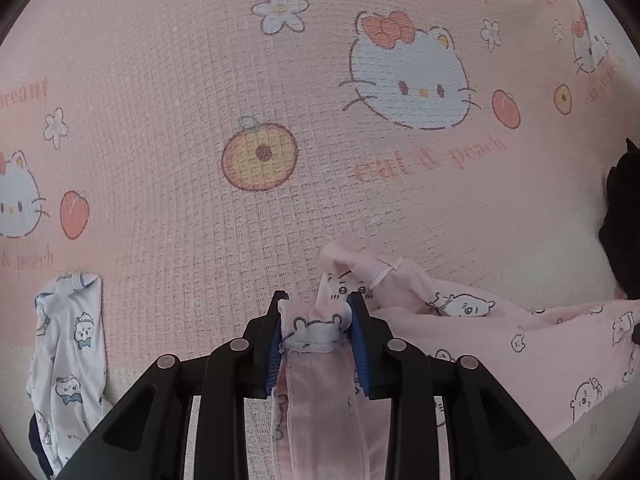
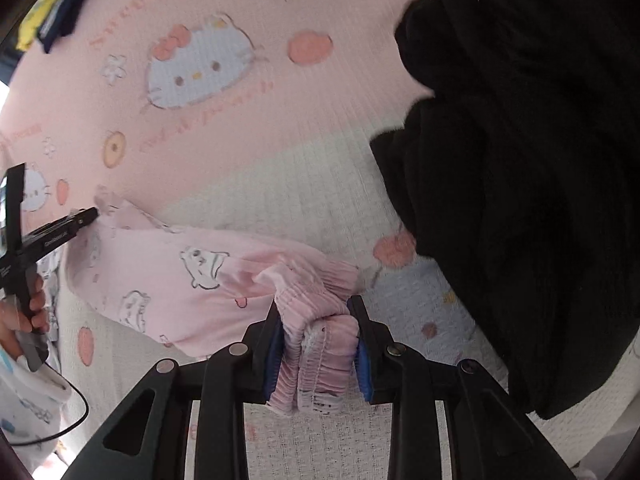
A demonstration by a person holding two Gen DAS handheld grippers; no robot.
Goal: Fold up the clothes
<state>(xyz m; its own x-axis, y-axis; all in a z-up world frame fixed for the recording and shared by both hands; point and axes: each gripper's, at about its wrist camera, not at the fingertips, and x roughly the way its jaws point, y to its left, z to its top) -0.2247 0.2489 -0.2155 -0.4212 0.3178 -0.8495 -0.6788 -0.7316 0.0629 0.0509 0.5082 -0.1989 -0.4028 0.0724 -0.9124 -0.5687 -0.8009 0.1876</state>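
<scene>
**Mia:** Where are the pink pants [image 2: 168,280]?

**Sam:** They hang between the two claws, just over the blanket [image 1: 168,128]. The left claw [image 1: 318,330] is shut tight on a hem end with a little bear on it. The right claw [image 2: 318,334] is shut tight on the stretchy waistband [image 2: 316,352], and the band is bunched in layers there.

**Mia:** So are they folded?

**Sam:** Not all the way. The cloth sags and wrinkles in the middle. One loose bit sticks up past the left claw. It could be that the legs are laid one on the other, since the waistband looks doubled, but I cannot tell for sure.

**Mia:** What is left to do?

**Sam:** I think the pants need to go down flat and be made into a neat small shape. No neat pile shows anywhere.

**Mia:** What else is around?

**Sam:** A white piece with blue bears [image 1: 68,360] lies crumpled at the left. A big black cloth [image 2: 520,180] lies in a heap at the right. Some dark and yellow clothes [image 2: 52,12] sit at the far corner. A hand [image 2: 24,312] holds the left claw's handle.
</scene>
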